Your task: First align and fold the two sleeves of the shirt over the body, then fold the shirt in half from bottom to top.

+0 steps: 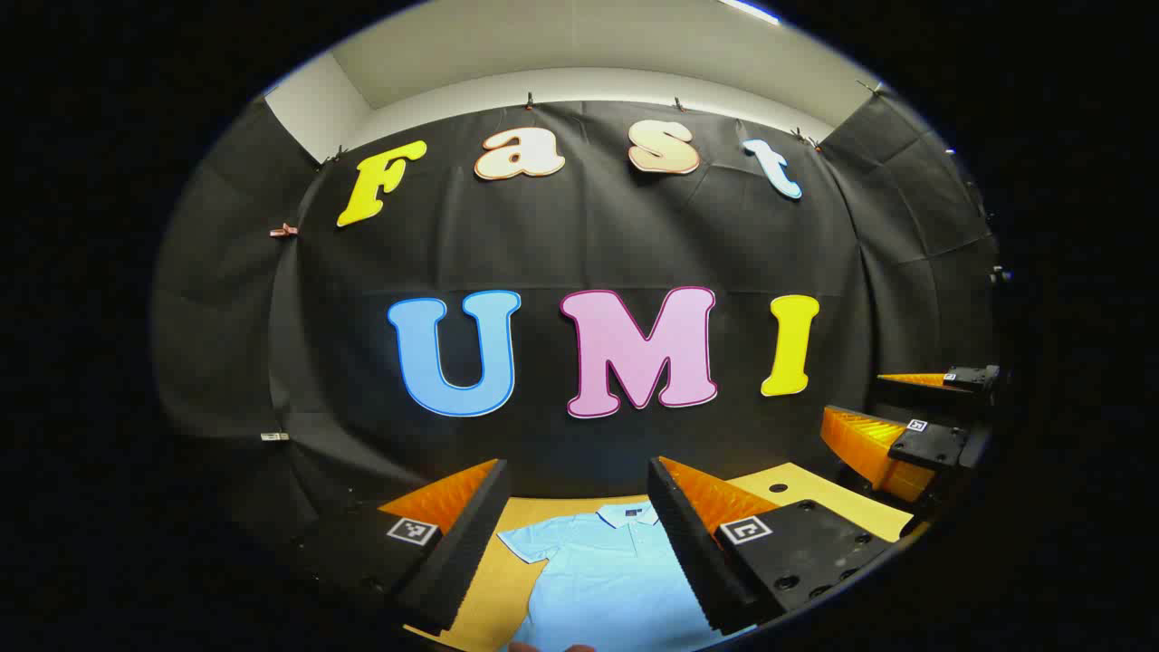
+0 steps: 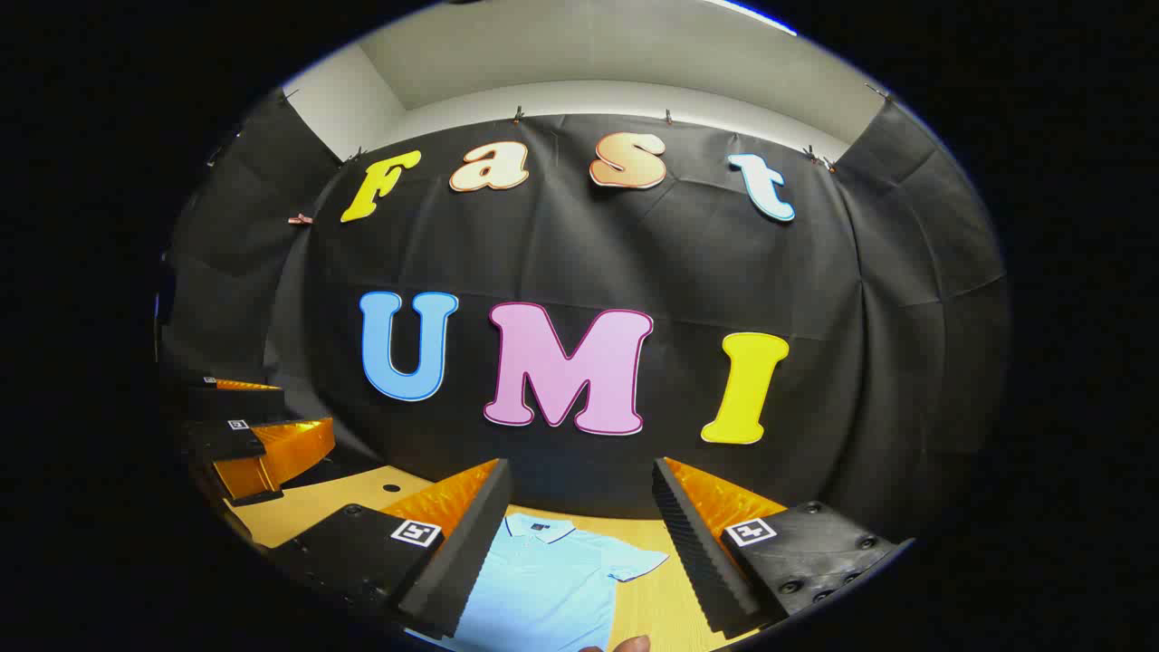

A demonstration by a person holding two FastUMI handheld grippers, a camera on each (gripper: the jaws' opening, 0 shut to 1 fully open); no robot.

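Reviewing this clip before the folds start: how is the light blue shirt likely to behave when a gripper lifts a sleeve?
The shirt lies flat and thin on the table, so it probably drapes limply rather than holding shape. Its short sleeve looks light, likely lifting easily. The smooth tabletop may let the body slide if tugged.

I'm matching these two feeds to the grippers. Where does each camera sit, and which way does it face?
Left gripper view: rides on the left gripper, facing the booth wall over the shirt on the table; its own open fingers frame the shirt, and the right gripper shows at right.
Right gripper view: rides on the right gripper, facing the same way; its own open fingers show below, with the left gripper at left.
Shared: the shirt, lying flat with sleeves unfolded, and the table.
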